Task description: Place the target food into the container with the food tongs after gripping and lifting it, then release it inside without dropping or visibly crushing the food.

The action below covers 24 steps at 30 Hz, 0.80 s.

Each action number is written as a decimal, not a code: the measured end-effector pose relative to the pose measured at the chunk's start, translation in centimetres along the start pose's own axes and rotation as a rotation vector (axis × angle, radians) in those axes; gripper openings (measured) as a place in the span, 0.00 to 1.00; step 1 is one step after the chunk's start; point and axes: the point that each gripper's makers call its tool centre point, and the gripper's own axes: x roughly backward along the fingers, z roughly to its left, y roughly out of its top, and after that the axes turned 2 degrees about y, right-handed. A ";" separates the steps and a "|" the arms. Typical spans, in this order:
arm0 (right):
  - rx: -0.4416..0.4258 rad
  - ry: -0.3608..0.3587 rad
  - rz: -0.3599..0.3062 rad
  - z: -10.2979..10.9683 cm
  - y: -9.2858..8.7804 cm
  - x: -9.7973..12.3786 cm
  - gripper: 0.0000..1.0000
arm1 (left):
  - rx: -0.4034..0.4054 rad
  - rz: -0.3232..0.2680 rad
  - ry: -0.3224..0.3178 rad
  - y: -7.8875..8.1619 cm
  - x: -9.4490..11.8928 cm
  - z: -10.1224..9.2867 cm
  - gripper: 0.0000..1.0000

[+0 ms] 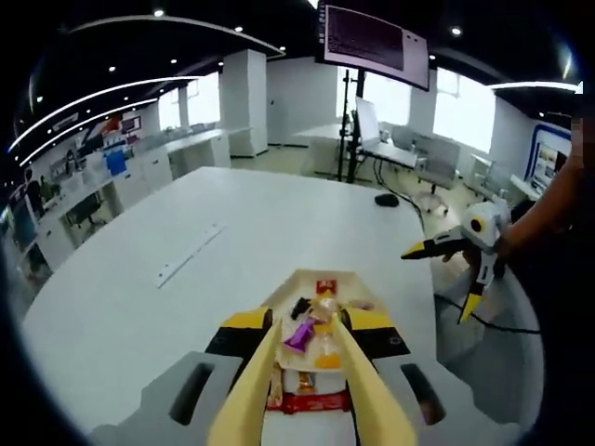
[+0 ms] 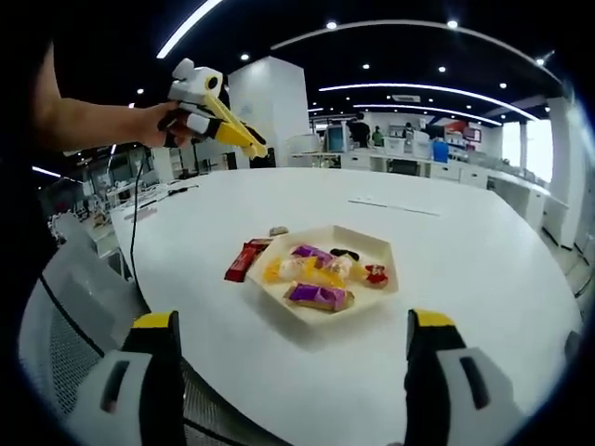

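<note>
Both grippers hover above the snack tray on the round white table (image 2: 446, 242).

The left gripper (image 1: 311, 348) pinches cream food tongs, tips around a purple-wrapped candy (image 1: 300, 333) in the pale hexagonal tray (image 2: 358, 240). The right gripper (image 2: 293, 348) hangs wide open, empty; a red wrapped bar (image 2: 244, 260) lies beside the tray.

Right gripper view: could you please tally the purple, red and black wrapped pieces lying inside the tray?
Purple pieces: 2
Red piece: 1
Black piece: 1
Total: 4
</note>
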 end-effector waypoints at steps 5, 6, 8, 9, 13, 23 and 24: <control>0.005 -0.005 0.011 -0.1 -0.2 0.0 1.00 | 0.032 -0.015 0.028 -1.3 1.7 0.8 0.26; 0.008 -0.006 0.014 -0.1 -0.3 0.0 1.00 | 0.034 -0.015 0.033 -1.6 2.0 0.9 0.26; 0.009 -0.008 0.016 -0.1 -0.3 0.1 1.00 | 0.045 -0.016 0.042 -2.3 2.6 1.1 0.26; 0.010 -0.009 0.016 -0.1 -0.3 0.1 1.00 | 0.046 -0.016 0.046 -2.7 2.9 1.2 0.26; 0.016 -0.016 0.015 -0.2 -0.2 0.2 1.00 | 0.048 -0.016 0.065 -4.0 3.9 1.8 0.26; 0.020 -0.021 0.015 -0.4 -0.2 0.2 1.00 | 0.075 -0.027 0.134 -6.3 5.7 3.3 0.26; 0.019 -0.024 0.017 -0.5 -0.2 0.3 1.00 | 0.081 -0.032 0.144 -6.5 5.9 3.5 0.26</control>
